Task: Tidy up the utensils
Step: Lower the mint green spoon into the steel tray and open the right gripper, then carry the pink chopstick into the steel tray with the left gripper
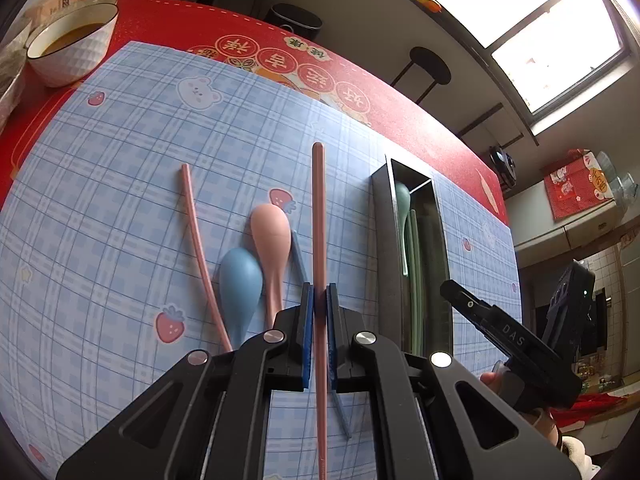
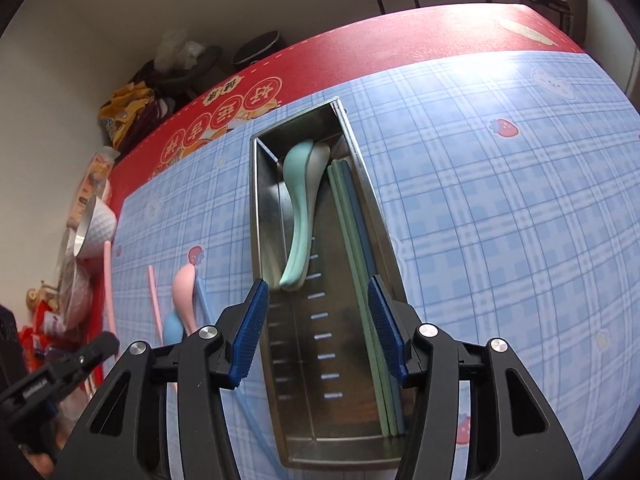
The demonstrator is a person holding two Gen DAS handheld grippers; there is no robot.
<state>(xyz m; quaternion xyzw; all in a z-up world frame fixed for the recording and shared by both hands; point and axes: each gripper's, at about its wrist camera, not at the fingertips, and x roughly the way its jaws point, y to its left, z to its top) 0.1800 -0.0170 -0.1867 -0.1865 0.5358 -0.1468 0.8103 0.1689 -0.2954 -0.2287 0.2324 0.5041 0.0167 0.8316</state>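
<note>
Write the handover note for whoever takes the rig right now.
Left hand-held gripper: shut on a pink chopstick, carried above the mat.
Right hand-held gripper: open, empty, over the metal tray.
Done: green spoon, green chopsticks and one blue chopstick lie in the tray.
Left: the held chopstick, second pink chopstick, pink spoon, blue spoon and other blue chopstick, all on the checked mat left of the tray.
</note>
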